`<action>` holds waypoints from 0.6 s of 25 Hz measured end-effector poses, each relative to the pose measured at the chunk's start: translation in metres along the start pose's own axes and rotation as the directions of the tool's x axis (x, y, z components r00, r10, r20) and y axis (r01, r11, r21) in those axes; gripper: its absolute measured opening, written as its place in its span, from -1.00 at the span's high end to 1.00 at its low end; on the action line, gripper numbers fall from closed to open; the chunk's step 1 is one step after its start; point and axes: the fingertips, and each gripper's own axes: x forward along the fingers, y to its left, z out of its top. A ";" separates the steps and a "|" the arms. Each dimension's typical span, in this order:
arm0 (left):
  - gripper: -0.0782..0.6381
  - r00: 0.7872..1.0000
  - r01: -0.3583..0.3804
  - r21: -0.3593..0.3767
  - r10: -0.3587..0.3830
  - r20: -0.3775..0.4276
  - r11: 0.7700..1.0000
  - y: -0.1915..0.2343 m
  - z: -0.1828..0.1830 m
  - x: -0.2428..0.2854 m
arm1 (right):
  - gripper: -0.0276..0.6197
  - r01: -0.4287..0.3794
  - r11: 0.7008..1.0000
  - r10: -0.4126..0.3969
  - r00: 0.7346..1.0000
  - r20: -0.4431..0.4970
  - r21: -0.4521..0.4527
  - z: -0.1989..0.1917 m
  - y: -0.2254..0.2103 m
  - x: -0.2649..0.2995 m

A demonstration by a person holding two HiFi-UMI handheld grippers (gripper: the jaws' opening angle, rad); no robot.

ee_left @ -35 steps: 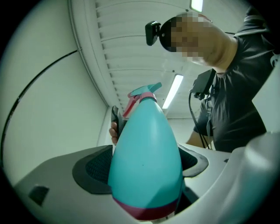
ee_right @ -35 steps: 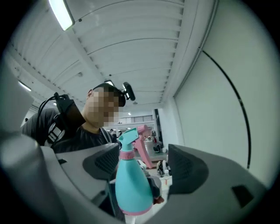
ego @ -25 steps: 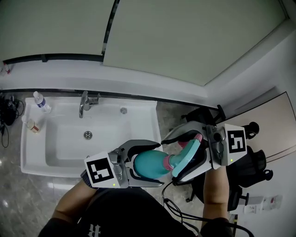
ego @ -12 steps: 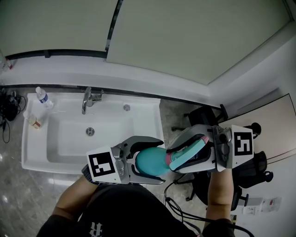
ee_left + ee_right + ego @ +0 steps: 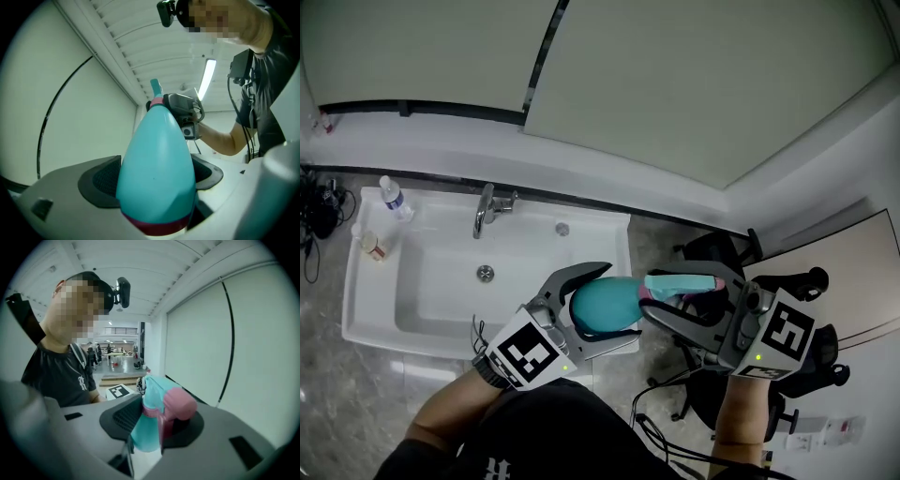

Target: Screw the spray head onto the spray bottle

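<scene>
1. The white rectangular ceramic sink point(image 5: 366, 314) lies below and out beyond the left hand-held gripper point(image 5: 154, 174). Its basin holds nothing I can see except the drain, and no water shows.
2. The teal pear-shaped plastic spray bottle point(image 5: 602, 305) lies roughly level in the air. Its fat end is clamped between the left hand-held gripper's jaws, with a pad pressing on each flank. Its neck points across at the right hand-held gripper point(image 5: 157, 419). The wall is opaque, so whether there is liquid inside cannot be told.
3. The teal and pink plastic spray head point(image 5: 680, 283) sits at the bottle's neck, between the right hand-held gripper's jaws. Those jaws have just been closing and now pinch it at a middling width.
   - I judge the step in hand to be starting the thread; whether it has caught cannot be told.
   - To do it well, keep the left hand-held gripper still as the anchor.
   - Hold the head's axis dead in line with the neck and press in only lightly.
   - Turn from the right wrist in short arcs, re-gripping between them.
   - A tilted start would likely cross-thread, and the trigger sticking out could make the head twist within the pads.
4. The chrome tap point(image 5: 486, 208) stands at the sink's rear rim, far beyond the left hand-held gripper.
5. A small clear plastic bottle point(image 5: 391, 195) and a small pale jar point(image 5: 370, 247) stand at the sink's far left edge. Both are too small to show their contents.
</scene>
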 end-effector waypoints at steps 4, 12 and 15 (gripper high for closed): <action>-0.42 0.993 -0.118 0.053 0.119 -0.018 0.992 0.015 -0.005 0.003 | 0.49 0.104 0.990 -0.103 0.995 -0.020 0.094 -0.007 -0.015 0.003; -0.42 0.973 -0.224 0.076 0.227 -0.040 0.972 0.028 -0.026 0.010 | 0.49 0.276 0.920 -0.259 0.961 -0.097 0.278 -0.026 -0.035 0.007; -0.42 0.970 -0.234 0.084 0.239 -0.052 0.969 0.030 -0.029 0.011 | 0.49 0.305 0.906 -0.285 0.952 -0.109 0.294 -0.029 -0.038 0.006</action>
